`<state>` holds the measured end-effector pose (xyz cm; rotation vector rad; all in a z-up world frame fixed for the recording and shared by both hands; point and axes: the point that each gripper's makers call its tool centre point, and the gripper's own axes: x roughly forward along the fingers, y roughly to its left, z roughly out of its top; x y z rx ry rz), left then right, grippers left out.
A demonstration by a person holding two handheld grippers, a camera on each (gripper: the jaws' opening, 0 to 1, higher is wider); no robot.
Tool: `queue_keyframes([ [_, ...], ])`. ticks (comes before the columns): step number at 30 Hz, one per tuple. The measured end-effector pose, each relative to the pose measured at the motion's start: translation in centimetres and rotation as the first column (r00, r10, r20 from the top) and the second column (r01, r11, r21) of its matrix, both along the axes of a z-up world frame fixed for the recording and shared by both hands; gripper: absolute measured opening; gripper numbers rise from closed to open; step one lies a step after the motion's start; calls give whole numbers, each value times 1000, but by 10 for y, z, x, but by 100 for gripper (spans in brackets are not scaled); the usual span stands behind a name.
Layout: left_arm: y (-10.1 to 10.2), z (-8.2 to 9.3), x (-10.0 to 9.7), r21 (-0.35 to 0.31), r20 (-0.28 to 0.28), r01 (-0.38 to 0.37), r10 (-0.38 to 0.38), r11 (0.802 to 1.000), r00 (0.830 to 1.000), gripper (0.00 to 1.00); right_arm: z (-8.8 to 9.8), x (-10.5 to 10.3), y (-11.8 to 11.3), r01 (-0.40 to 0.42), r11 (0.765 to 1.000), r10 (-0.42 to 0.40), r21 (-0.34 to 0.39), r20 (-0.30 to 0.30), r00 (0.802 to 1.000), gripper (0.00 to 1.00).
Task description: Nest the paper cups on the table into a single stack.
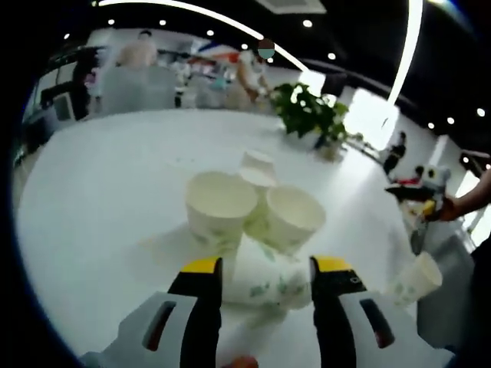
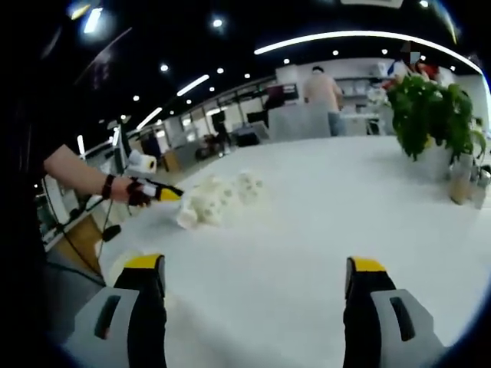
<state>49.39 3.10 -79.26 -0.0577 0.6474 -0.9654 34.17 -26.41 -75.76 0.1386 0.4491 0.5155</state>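
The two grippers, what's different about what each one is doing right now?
The left gripper has its jaws on either side of a paper cup lying on its side; the right gripper has nothing between its jaws, just bare table. The left sits right at the cluster of cups; the right hangs well back from it. Both have yellow-tipped jaws, spread apart.

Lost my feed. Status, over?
Left gripper open around a tipped cup. Right gripper open, empty. Cups clustered, unstacked; one lies apart. Nothing blocking.
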Motion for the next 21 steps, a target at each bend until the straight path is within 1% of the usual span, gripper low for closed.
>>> queue_keyframes([
  [1, 0, -1, 0, 3, -11, -3, 3, 1000, 1000, 43, 0, 0, -1, 0, 1000, 0, -2, -1, 1000, 96],
  [3, 0, -1, 0, 3, -11, -3, 3, 1000, 1000, 41, -2, -1, -2, 4, 1000, -4, -6, -7, 1000, 95],
  [5, -1, -3, -3, 19, -13, 13, -13, 1000, 1000, 38, -3, 0, -3, 11, 1000, -11, 1, -12, 1000, 95],
  [8, -1, -3, -7, 20, -19, 24, -23, 1000, 1000, 36, -4, 1, -1, 13, 1000, -13, 8, -13, 1000, 95],
  [11, -2, -2, -12, 10, -29, 45, -45, 999, 999, 28, -2, 2, 1, 7, 1000, -7, 12, -10, 1000, 95],
  [15, -1, -4, -16, 15, -40, 53, -52, 998, 998, 28, -1, 1, 4, 2, 1000, -2, 14, -11, 1000, 95],
  [19, -3, -3, -22, 3, -50, 62, -62, 998, 997, 25, 0, -2, 2, 3, 1000, -3, 12, -13, 1000, 95],
  [21, -4, -2, -25, -7, -58, 65, -65, 998, 996, 22, 0, -3, 0, 6, 1000, -6, 7, -15, 1000, 95],
])
